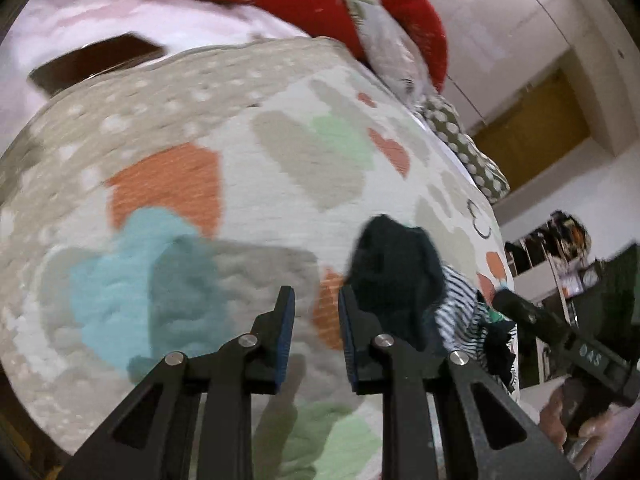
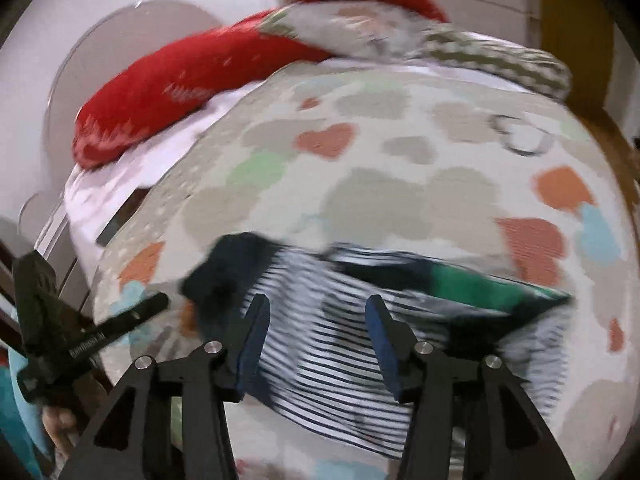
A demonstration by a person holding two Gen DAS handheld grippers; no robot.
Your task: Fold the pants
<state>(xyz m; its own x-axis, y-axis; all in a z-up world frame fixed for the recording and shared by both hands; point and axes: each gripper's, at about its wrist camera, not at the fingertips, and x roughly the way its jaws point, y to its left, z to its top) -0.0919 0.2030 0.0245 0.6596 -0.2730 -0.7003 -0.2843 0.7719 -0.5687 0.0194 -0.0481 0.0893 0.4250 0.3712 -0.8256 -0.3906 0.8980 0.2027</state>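
Both grippers hovering empty: left gripper [image 1: 316,300] jaws narrow, right gripper [image 2: 318,312] jaws wide over striped pants [image 2: 328,344]. Probably mid-fold; next, pinching an edge.

Striped pants [image 2: 332,360] (navy, green bands)

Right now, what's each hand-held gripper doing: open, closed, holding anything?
Left hand-held gripper: narrowly open, nothing between its pads, only the bedspread beyond.
Right hand-held gripper: open, empty, over the striped pants.

Heart-print bed [image 2: 400,184], striped pants [image 2: 332,344] atop
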